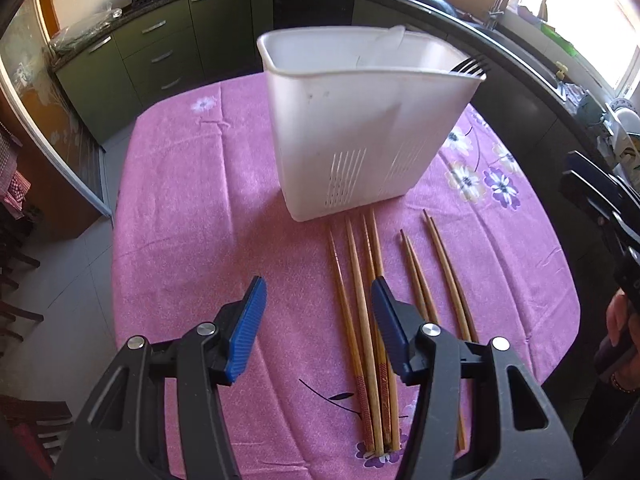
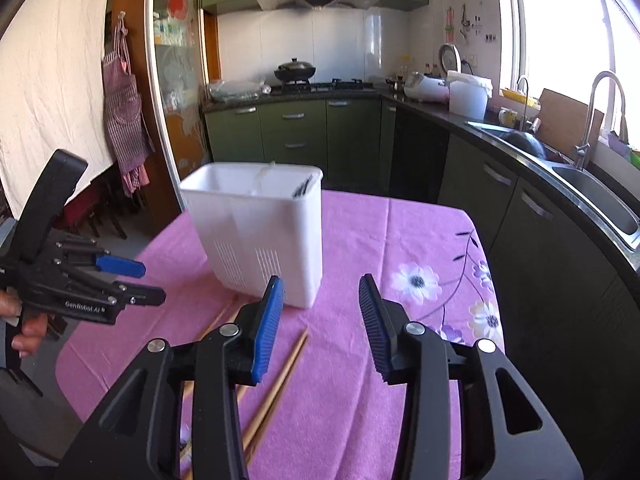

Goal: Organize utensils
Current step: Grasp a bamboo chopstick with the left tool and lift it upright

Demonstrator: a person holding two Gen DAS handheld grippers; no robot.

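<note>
A white plastic utensil holder [image 1: 360, 128] [image 2: 260, 232] stands upright on the table's pink flowered cloth [image 1: 192, 200] [image 2: 380, 240]. Dark fork tines [image 1: 470, 66] [image 2: 303, 188] poke out at its right end, and a white piece [image 1: 384, 46] rises near its middle. Several wooden chopsticks [image 1: 360, 300] [image 2: 284, 376] lie side by side in front of the holder. My left gripper [image 1: 318, 284] [image 2: 120, 276] hangs open over the leftmost chopsticks, its pads clear of them. My right gripper [image 2: 321, 280] is open and empty, right of the chopsticks; its body shows at the edge of the left wrist view [image 1: 600, 200].
Dark green cabinets and a black counter [image 2: 420, 104] wrap around behind and to the right, with a sink [image 2: 592, 188] and tap. A wok [image 2: 294, 69] sits on the stove. Dark chairs [image 1: 16, 280] stand left of the table. The cloth's left half is bare.
</note>
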